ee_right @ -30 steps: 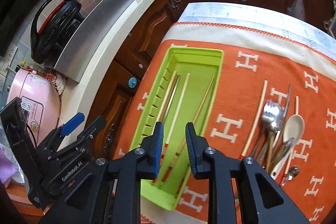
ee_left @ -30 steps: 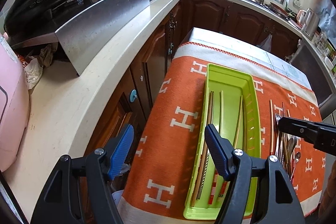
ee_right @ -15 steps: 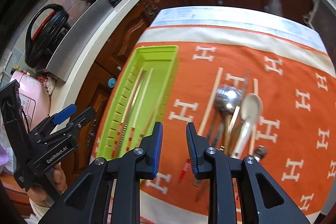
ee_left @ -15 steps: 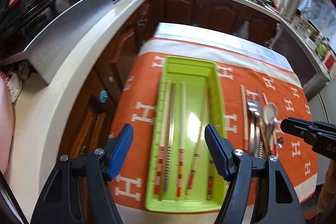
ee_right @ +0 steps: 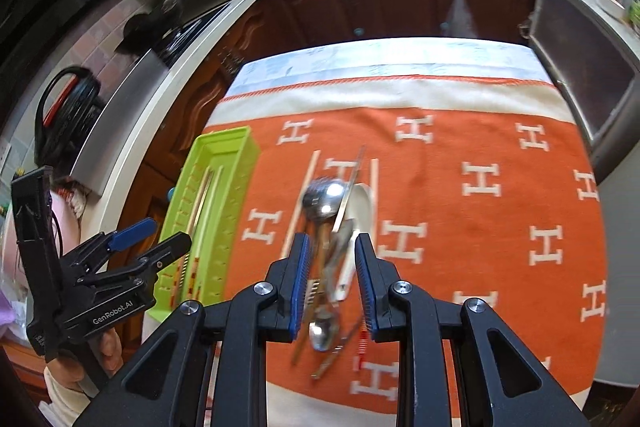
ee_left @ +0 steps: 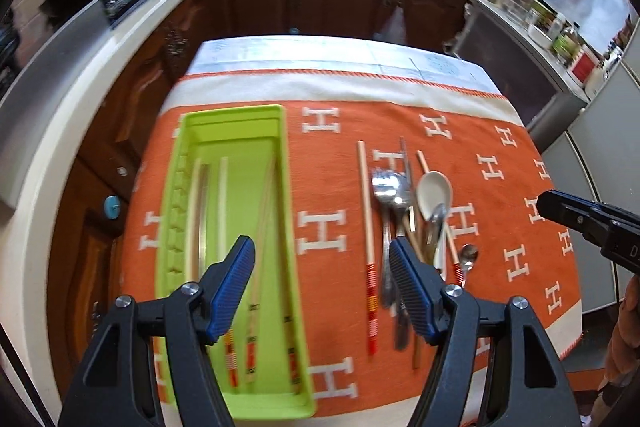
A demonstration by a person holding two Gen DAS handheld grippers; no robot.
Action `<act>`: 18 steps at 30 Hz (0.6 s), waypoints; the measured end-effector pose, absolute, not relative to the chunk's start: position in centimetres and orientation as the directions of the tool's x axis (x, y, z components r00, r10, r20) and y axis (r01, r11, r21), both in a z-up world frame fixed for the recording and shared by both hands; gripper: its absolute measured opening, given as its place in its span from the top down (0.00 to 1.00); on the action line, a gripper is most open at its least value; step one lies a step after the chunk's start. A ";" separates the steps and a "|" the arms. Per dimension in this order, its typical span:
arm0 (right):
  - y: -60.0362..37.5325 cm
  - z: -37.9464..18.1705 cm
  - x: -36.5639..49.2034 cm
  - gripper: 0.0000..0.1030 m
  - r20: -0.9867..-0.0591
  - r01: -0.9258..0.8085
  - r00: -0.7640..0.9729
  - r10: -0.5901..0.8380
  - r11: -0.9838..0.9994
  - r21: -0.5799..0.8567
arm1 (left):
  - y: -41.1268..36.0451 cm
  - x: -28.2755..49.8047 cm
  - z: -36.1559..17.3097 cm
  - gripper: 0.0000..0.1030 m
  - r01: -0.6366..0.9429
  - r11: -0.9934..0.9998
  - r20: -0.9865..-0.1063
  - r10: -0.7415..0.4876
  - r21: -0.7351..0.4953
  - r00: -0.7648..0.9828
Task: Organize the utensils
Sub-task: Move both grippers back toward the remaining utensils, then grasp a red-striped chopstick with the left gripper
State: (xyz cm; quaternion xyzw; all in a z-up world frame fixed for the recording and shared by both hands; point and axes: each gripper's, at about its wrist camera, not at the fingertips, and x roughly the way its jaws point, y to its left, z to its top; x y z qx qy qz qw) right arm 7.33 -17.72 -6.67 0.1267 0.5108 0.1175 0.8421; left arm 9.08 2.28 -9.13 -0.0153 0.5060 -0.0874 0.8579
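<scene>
Both hand-held grippers shifted tray→utensil pile (ee_right: 332, 251) | R (ee_right: 329, 279) narrow, empty above | L (ee_left: 320, 291) closing, empty

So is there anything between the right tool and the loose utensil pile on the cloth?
Nothing visible. The right tool hangs over the utensil pile on the orange cloth, jaws apart and empty, open air between.

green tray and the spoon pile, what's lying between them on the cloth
One lone chopstick on bare orange cloth, parallel to the green tray and just left of the spoon pile; clearest in the left wrist view.
</scene>
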 end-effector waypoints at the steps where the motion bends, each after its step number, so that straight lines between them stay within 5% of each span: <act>1: -18.3 -6.9 7.3 0.77 -0.830 -0.061 0.451 0.328 0.939 0.338 | 1.8 9.5 -9.5 0.39 0.139 0.983 -0.872 -0.171 -0.119 0.460; 10: -21.6 -11.2 7.6 0.77 -0.843 -0.015 0.405 0.353 0.925 0.380 | -1.3 13.4 -14.7 0.69 0.162 0.978 -0.924 -0.177 -0.128 0.338; 18: -22.0 -15.0 8.6 0.77 -0.852 -0.003 0.362 0.378 0.915 0.404 | -3.2 15.1 -17.6 0.75 0.185 0.979 -0.950 -0.139 -0.088 0.280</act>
